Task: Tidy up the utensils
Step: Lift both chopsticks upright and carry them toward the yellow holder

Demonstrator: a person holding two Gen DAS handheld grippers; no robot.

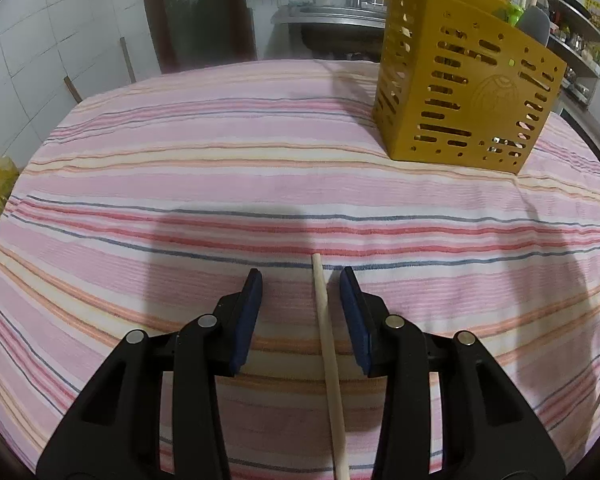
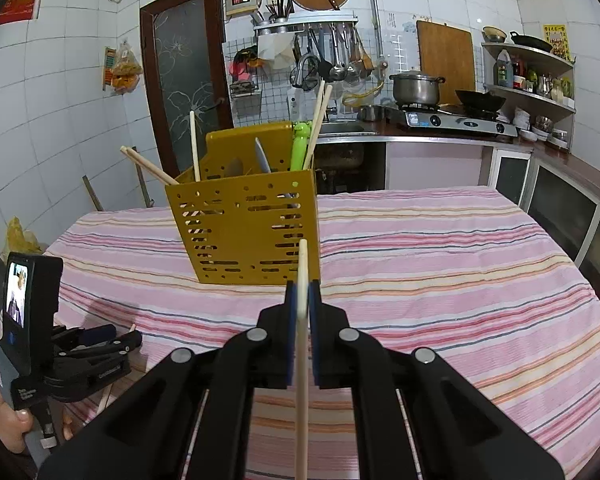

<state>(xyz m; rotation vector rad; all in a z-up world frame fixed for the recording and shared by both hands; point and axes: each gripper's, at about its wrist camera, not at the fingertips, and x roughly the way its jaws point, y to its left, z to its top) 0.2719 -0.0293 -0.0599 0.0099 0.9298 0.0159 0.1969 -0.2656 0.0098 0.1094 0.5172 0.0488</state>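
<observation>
Wooden and pale, the chopstick (image 2: 302,320) in your right gripper (image 2: 301,288) is clamped flat between the closed blue pads, its tip aimed at the yellow holder (image 2: 244,232) standing on the striped tablecloth (image 2: 440,280). Your left gripper (image 1: 301,280) has its jaws apart over a second chopstick (image 1: 325,328) lying on the cloth, nearer the right pad and not yet pressed by either. Close off-centre like that and the stick could roll or pivot out, or the pads could snag the fabric. On the right, the long stick may catch the holder's front wall or the chopsticks already leaning inside, and tip the light holder.
</observation>
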